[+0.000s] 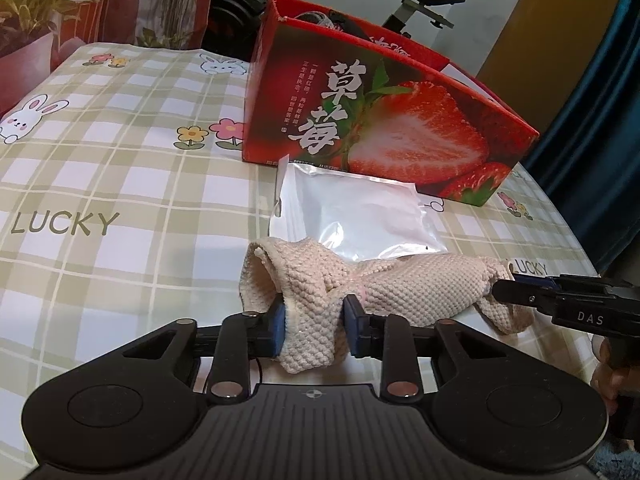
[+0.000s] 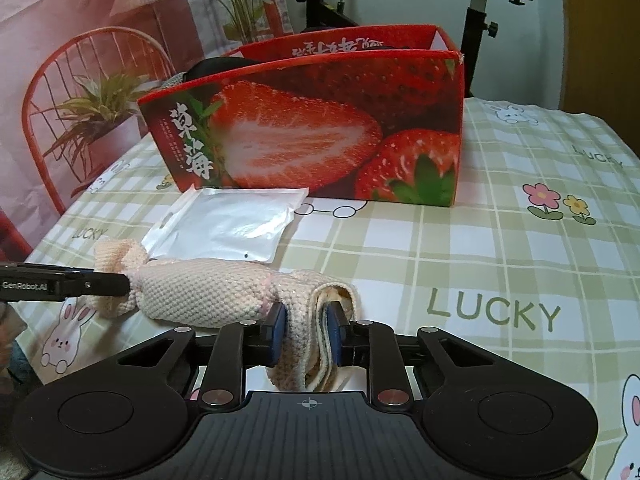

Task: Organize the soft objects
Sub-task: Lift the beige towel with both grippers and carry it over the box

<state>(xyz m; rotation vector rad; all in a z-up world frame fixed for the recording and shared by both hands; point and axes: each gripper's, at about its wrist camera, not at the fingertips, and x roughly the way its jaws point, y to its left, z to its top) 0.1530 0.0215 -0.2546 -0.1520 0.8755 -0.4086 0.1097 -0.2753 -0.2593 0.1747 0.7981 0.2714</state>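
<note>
A cream knitted cloth lies stretched across the checked tablecloth between both grippers. My left gripper is shut on one end of it, its blue pads pinching the knit. In the right wrist view the same knitted cloth runs leftward, and my right gripper is shut on its folded end. The left gripper shows there at the far left, and the right gripper shows at the right edge of the left wrist view. A flat silver pouch lies just behind the cloth.
A red strawberry-print box stands open behind the pouch, with dark items inside. The same box fills the middle of the right wrist view. Potted plants, a red chair and an exercise bike stand beyond the table.
</note>
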